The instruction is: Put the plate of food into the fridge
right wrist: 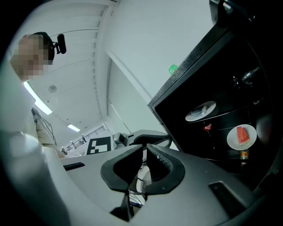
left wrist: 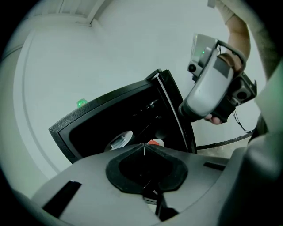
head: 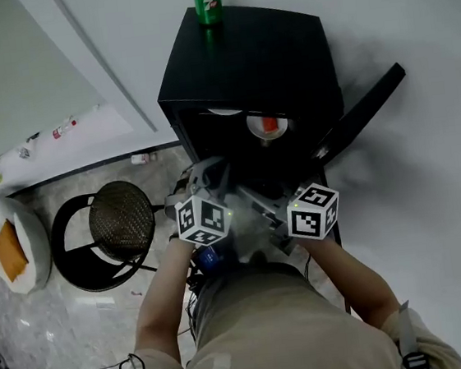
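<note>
Between the pads of the left claw point(left wrist: 144, 146) nothing shows: they are clenched together to a thin seam, and the claw is empty. Just beside it, the right claw point(right wrist: 144, 147) has its pads a narrow slit apart; it is released and also empty. Both claws hover side by side in front of the fridge point(head: 257, 52). The fridge door point(head: 364, 109) hangs open beyond the right claw and to its right.

Straight ahead of both claws, inside the dark cabinet, the plate of food point(right wrist: 241, 136) sits on a shelf. It is a round white plate with a red-orange piece on it, well apart from either claw. Above it and to its left, on a higher shelf, lies a second white dish point(right wrist: 200, 111).

Farther from the claws, a green can point(head: 208, 2) stands upright on top of the fridge, near its far edge. Off to the left of the left claw, a round black stool point(head: 121, 223) stands on the floor point(head: 56, 323). Past the stool is a pale cushion point(head: 10, 246) with an orange patch.
</note>
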